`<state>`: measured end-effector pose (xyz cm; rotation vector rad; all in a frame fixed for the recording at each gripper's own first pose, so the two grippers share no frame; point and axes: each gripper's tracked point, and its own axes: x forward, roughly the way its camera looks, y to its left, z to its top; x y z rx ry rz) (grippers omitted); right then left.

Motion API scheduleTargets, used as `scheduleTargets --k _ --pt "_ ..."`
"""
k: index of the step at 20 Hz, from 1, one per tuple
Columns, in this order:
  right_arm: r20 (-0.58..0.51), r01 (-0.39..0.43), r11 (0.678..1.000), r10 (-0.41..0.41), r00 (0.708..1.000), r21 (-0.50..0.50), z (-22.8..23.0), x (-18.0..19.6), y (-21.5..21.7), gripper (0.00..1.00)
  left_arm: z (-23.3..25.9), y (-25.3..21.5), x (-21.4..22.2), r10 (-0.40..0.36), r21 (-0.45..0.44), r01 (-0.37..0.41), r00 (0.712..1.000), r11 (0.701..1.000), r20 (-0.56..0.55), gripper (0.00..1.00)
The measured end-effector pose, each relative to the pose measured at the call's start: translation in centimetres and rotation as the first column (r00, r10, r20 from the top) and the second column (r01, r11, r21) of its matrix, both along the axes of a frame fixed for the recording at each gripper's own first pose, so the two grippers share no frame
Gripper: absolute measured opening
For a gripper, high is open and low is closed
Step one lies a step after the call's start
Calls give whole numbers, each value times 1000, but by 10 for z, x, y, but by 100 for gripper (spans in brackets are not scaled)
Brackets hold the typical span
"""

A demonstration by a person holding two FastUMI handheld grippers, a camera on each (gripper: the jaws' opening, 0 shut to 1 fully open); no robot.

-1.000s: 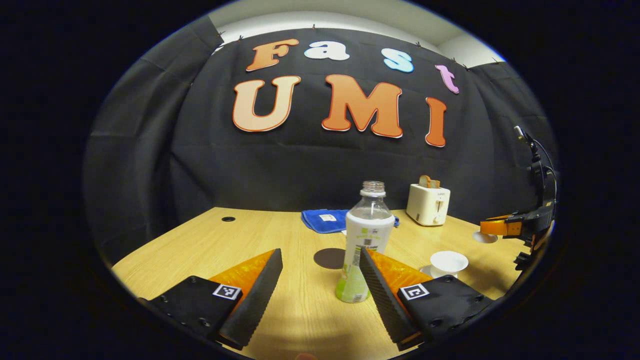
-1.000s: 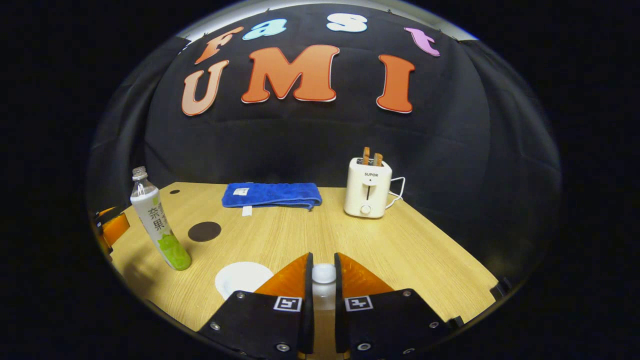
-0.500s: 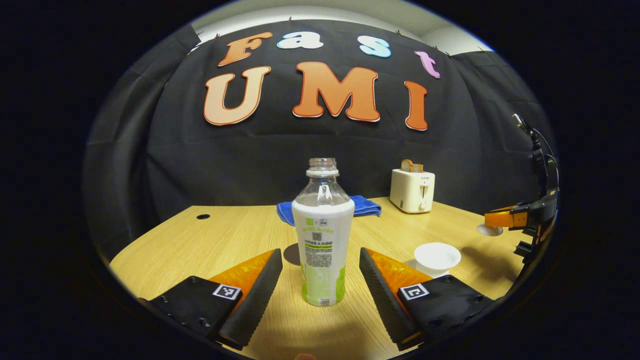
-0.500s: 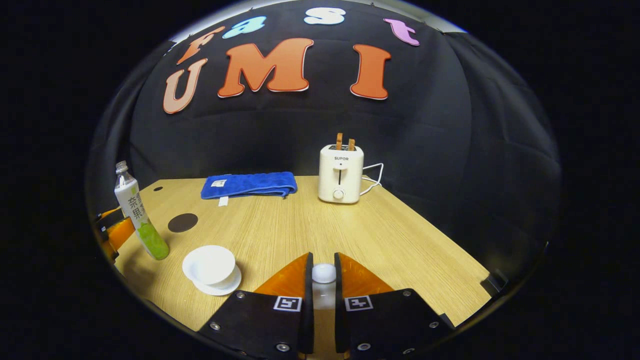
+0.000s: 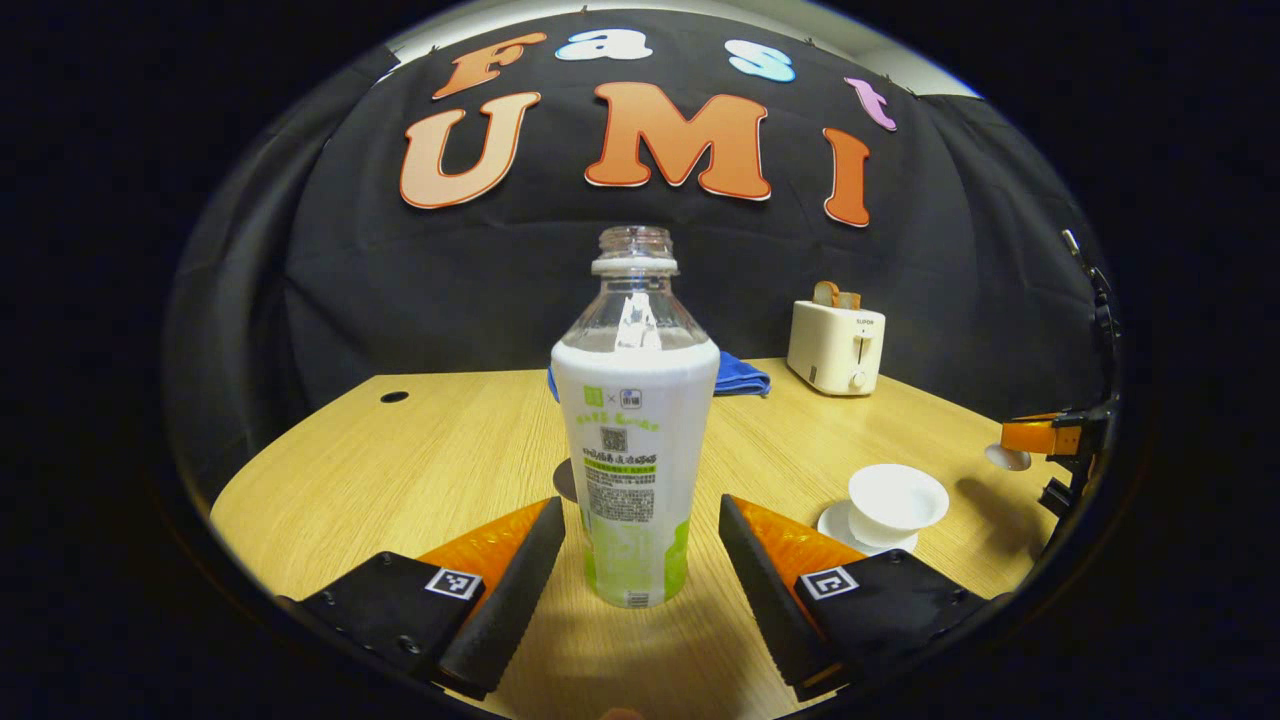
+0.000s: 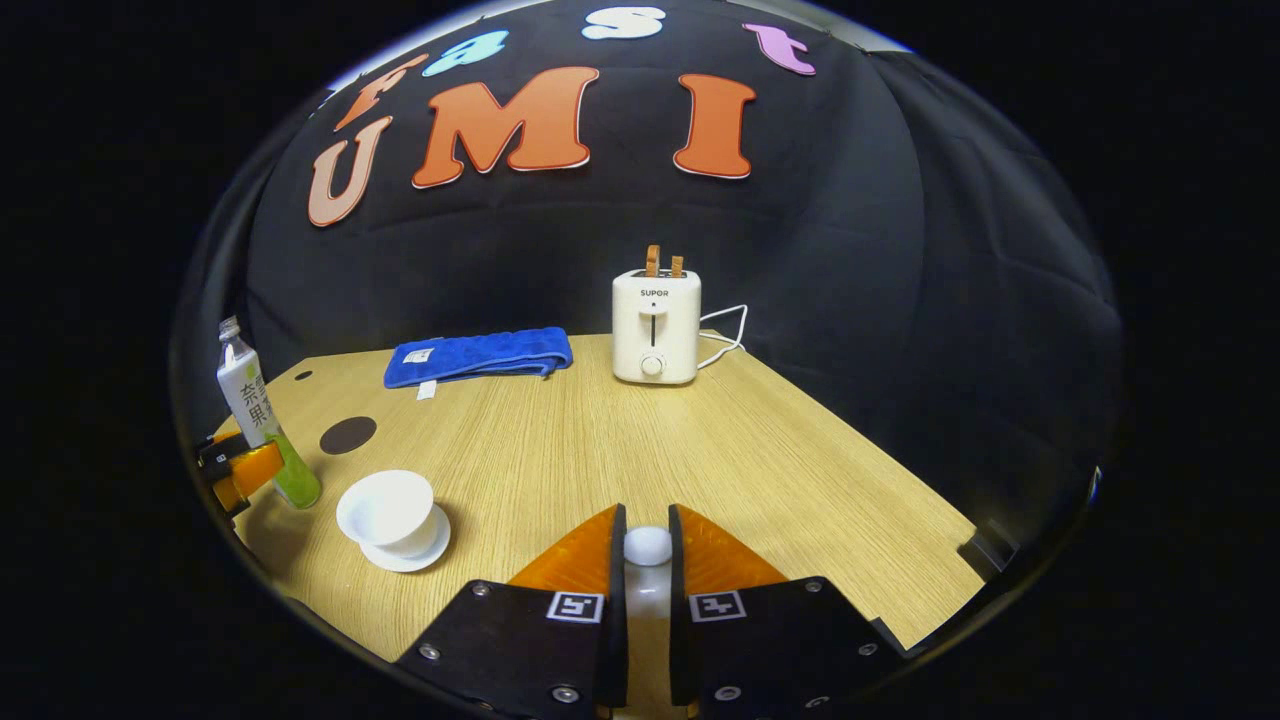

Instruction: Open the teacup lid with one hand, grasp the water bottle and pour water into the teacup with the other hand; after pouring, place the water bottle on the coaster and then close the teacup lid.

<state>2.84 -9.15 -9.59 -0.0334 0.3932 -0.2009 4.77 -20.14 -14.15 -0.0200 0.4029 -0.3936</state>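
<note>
In the left gripper view, we see our left gripper [image 5: 640,560] spread wide with its 2 fingers on either side of the bottle [image 5: 635,440]. The bottle stands upright on the table [image 5: 440,460], uncapped, between the fingers, with a clear gap to each, so nothing is gripped. Just behind the bottle's base a sliver of the dark round coaster [image 5: 565,482] shows on the wood. Behind the bottle's shoulder lies a blue cloth [image 5: 742,375], and farther right a cream toaster [image 5: 836,346] stands near the back wall. To the right of our right-hand finger sits the white cup [image 5: 897,500] on its saucer [image 5: 835,522], open-topped. At the far right edge the right gripper [image 5: 1045,438] hangs above the table with the small white lid [image 5: 1006,457] at its tip.

In the right gripper view, going from the left, the left gripper [image 6: 240,470] sits at the edge against the lower part of the bottle [image 6: 252,405]. The coaster [image 6: 347,435] lies just beyond, apart from the bottle, and the cup [image 6: 387,510] on its saucer [image 6: 425,545] is nearer to us. The cloth [image 6: 478,355] and the toaster [image 6: 655,325], with 2 slices standing in it, are at the back. At the bottom, our right gripper [image 6: 647,570] is nearly closed, both fingers pressing the lid [image 6: 647,548] by its white knob, above the table [image 6: 800,470].
</note>
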Motion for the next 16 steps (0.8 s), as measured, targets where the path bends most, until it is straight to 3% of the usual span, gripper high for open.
scheduleTargets --k 1,7,9,16 --pt "-1 2 1000 -2 1000 3 -1 -1 -1 17 -3 -1 0 -2 4 2 1000 1000 -11 100" --pt "-7 0 1000 0 1000 19 -2 -3 0 17 -8 2 -2 5 41 -4 999 999 -36 99" --pt "-10 2 1000 -2 1000 20 -3 -5 -1 17 -9 0 -3 -15 44 17 999 999 -42 69" --pt "-5 0 1000 1 1000 28 0 -6 2 17 12 -8 -15 -97 138 96 995 986 -1 69"
